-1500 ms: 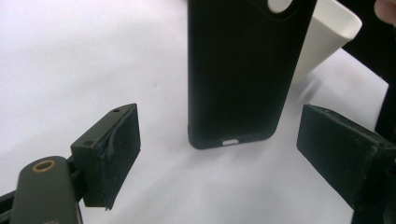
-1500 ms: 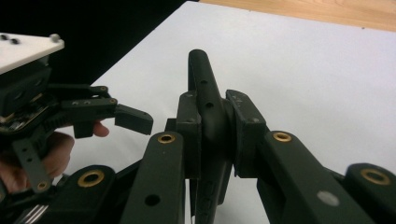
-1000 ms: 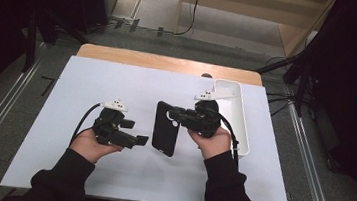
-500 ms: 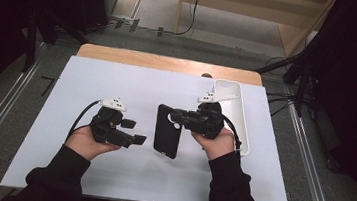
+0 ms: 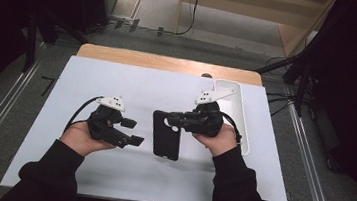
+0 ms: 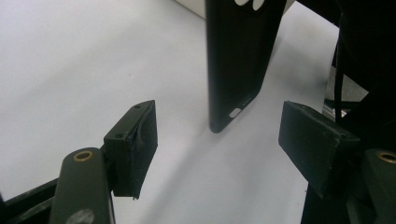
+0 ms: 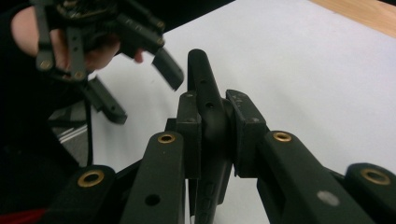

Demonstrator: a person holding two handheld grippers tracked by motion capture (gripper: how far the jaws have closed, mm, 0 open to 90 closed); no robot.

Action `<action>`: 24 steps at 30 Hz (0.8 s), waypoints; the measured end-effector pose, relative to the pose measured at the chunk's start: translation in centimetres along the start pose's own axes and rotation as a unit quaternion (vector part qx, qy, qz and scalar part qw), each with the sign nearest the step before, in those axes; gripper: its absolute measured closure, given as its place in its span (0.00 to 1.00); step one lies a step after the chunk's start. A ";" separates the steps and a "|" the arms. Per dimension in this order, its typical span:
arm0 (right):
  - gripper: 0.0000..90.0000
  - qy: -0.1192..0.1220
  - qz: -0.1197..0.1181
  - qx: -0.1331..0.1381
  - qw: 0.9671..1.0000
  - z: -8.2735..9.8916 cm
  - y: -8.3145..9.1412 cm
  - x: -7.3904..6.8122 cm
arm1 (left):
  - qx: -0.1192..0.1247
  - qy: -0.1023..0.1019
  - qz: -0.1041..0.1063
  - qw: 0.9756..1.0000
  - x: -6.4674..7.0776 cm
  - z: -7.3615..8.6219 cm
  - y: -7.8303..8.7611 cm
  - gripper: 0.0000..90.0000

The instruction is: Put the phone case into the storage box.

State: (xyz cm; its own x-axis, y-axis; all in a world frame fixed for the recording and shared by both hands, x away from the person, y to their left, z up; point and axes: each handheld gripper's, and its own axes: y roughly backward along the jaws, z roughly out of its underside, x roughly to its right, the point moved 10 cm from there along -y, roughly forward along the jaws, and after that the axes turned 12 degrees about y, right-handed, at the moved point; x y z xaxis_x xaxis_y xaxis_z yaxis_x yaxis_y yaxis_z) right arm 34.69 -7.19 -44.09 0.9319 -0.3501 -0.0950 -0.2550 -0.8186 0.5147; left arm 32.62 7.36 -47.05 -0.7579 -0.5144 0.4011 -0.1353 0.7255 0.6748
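A: Black plastic is what is gripped: in the high view a phone case (image 5: 166, 134) is seen pinched at its upper edge by the right gripper (image 5: 176, 122), whose jaws are pressed onto it from the side. How is the left gripper (image 5: 132, 132) placed?

B: It is held just short of the case, jaws pointed at its long side and spread with nothing between them; they have just been closing a little. The case's long axis is seen running toward and away from the person, across the line of both jaw pairs. A white tray (image 5: 238, 114) is noted behind the right gripper, well apart from the case on the white table (image 5: 66, 94), so nothing is placed in the way.

A: And from the left gripper view?

B: The case (image 6: 240, 60) is shown straight ahead of the jaws and centred between them, not yet touched, its near end with a small cut-out closest. Bare table (image 6: 70, 56) is seen to either side.

A: The right gripper view?

B: The case (image 7: 205, 100) is seen edge-on, clamped between the two pads, its length carried away from the jaws. Beyond it the left gripper (image 7: 140, 74) is seen, open, close to the far end. The coming move is judged to turn on that small gap ahead of the left jaws.
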 end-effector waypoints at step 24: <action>0.83 0.080 -0.079 -0.027 0.993 0.0 -0.7 -1.5 | 0.009 -0.052 0.070 0.996 1.6 -2.2 1.6 0.34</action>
State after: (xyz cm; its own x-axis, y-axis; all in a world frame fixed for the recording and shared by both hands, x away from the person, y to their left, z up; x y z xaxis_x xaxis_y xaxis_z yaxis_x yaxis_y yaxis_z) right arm 33.44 -6.07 -44.25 0.9893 -0.1389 -0.0442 -0.0920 -0.8303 0.5497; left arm 32.59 6.64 -43.94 -0.8318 -0.3584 0.4239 -0.0349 0.7959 0.6044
